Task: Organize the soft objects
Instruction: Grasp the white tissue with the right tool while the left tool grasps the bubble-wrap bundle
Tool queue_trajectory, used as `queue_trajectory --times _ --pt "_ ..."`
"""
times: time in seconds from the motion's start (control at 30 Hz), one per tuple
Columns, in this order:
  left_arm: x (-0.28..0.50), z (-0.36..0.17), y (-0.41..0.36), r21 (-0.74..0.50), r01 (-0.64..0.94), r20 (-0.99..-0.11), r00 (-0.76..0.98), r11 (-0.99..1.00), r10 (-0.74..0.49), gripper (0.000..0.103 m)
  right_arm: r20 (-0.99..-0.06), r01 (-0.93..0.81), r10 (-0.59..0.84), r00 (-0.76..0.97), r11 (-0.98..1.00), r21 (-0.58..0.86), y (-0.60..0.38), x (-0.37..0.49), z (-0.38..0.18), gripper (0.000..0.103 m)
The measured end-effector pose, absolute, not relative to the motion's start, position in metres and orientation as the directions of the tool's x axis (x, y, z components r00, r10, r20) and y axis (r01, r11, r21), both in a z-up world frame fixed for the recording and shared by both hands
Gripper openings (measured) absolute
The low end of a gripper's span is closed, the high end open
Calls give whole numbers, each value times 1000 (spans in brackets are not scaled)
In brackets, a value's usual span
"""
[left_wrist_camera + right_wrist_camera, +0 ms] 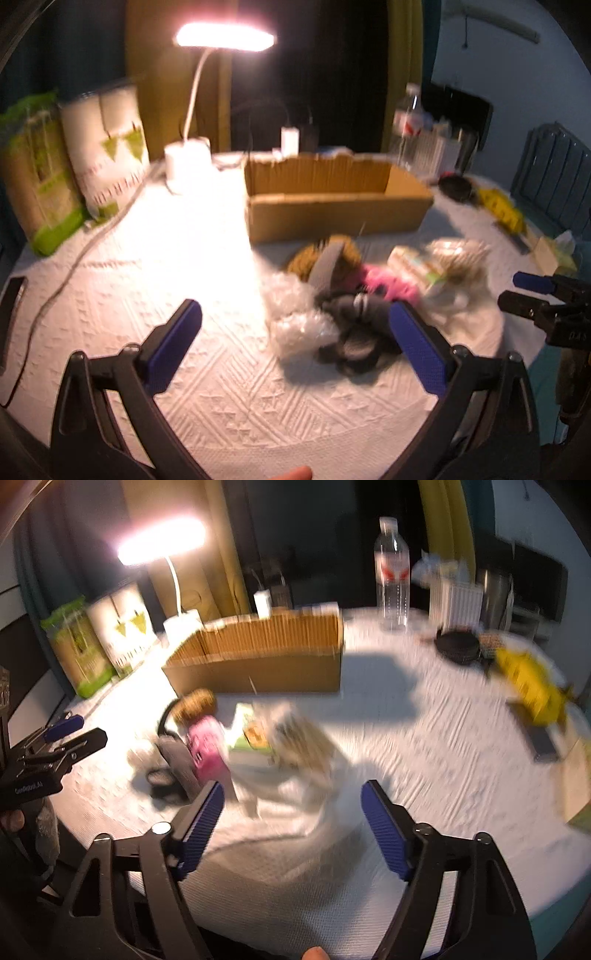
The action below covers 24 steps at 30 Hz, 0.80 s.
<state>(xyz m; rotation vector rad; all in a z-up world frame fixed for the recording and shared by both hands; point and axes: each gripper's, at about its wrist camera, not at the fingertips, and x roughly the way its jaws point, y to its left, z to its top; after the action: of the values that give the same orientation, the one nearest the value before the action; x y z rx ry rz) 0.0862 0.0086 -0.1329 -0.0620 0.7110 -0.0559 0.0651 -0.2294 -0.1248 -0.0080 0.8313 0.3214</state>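
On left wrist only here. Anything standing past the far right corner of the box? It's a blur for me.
Observer: Yes, right wrist shows a clear water bottle standing upright on the tablecloth, just beyond the cardboard box, apart from it.
Operator: Right gripper state? I only see its tip.
Observer: The right gripper is open, with nothing between the jaws.
Operator: What is it aimed at?
Observer: A rumpled white cloth at the near right edge of the soft pile. The pink item sits left of that line.
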Motion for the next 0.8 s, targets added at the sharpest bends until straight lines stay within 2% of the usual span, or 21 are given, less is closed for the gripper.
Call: queue_trajectory --times 0.2,0.37,0.5,0.53,0.63,0.67,0.7,0.77,0.8 --pt "117 -164 13 -62 6 -717 695 998 -49 102 -765 -268 292 575 950 161 -230 80 -151 78" --pt "129 -179 17 -67 -12 -750 660 998 -43 101 -759 -234 265 595 960 151 -245 88 -150 78" --pt "135 -189 18 -81 -3 -777 626 997 -61 88 -784 -224 261 563 962 159 -252 96 -159 77" --pt "136 -191 19 -97 -1 -781 619 995 -76 86 -796 -229 265 544 960 163 -251 98 -165 73" --pt "138 -196 19 -121 9 -792 602 993 -102 72 -797 -253 236 556 961 109 -243 93 -169 65" --pt "138 -196 18 -113 9 -790 605 994 -96 66 -795 -260 233 560 961 98 -242 92 -170 49" --pt "138 -196 17 -108 16 -789 607 994 -95 56 -795 -263 232 561 960 95 -242 92 -170 28" --pt "140 -193 17 -131 33 -785 607 991 -124 50 -796 -259 230 560 961 95 -245 92 -170 15" --pt "140 -192 17 -141 36 -782 609 989 -133 48 -796 -264 239 556 959 103 -247 91 -169 13"
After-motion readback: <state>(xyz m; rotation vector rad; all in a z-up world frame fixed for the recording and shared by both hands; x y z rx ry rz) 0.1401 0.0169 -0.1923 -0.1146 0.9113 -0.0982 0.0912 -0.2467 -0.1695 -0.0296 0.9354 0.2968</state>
